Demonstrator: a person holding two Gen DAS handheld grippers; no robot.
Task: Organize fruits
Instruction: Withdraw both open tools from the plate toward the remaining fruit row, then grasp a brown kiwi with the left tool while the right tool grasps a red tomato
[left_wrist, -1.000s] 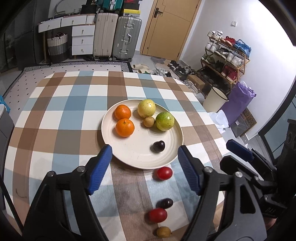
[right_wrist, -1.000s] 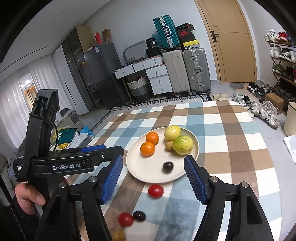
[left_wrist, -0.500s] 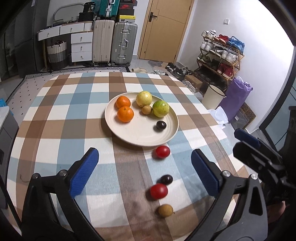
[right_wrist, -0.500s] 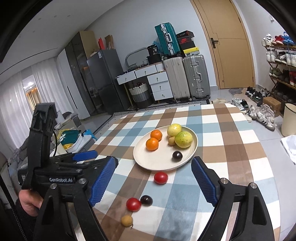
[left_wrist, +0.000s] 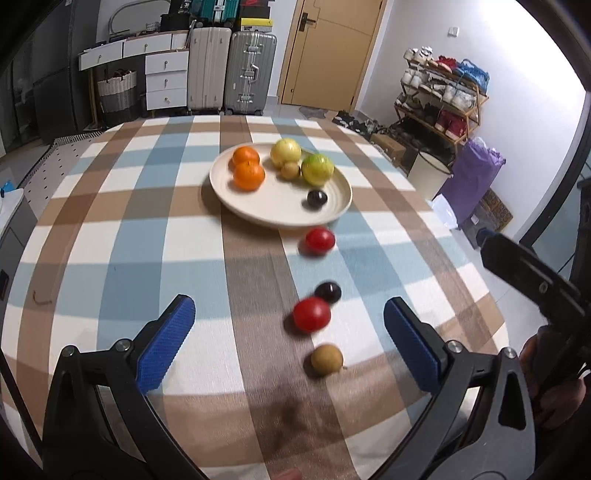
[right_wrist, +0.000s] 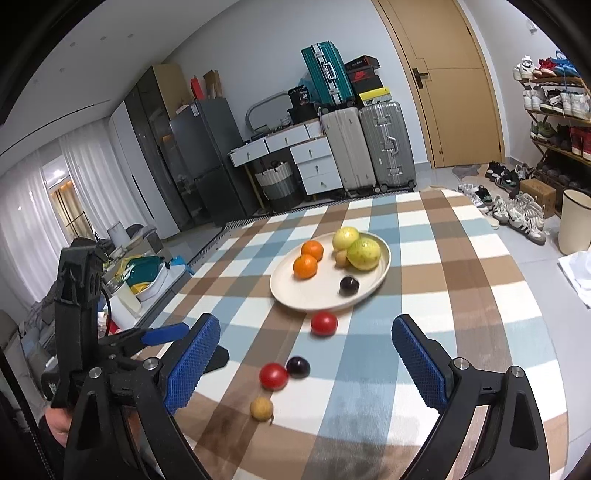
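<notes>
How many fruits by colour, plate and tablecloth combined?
Orange: 2
Yellow-green: 2
Small tan: 2
Red: 2
Dark: 2
Total: 10

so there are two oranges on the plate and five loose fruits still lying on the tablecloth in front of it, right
Not quite. The two oranges are on the plate, but only four fruits lie loose on the tablecloth, not five: a red one nearest the plate, a dark one, another red one and a small tan one. The left wrist view shows all four.
</notes>
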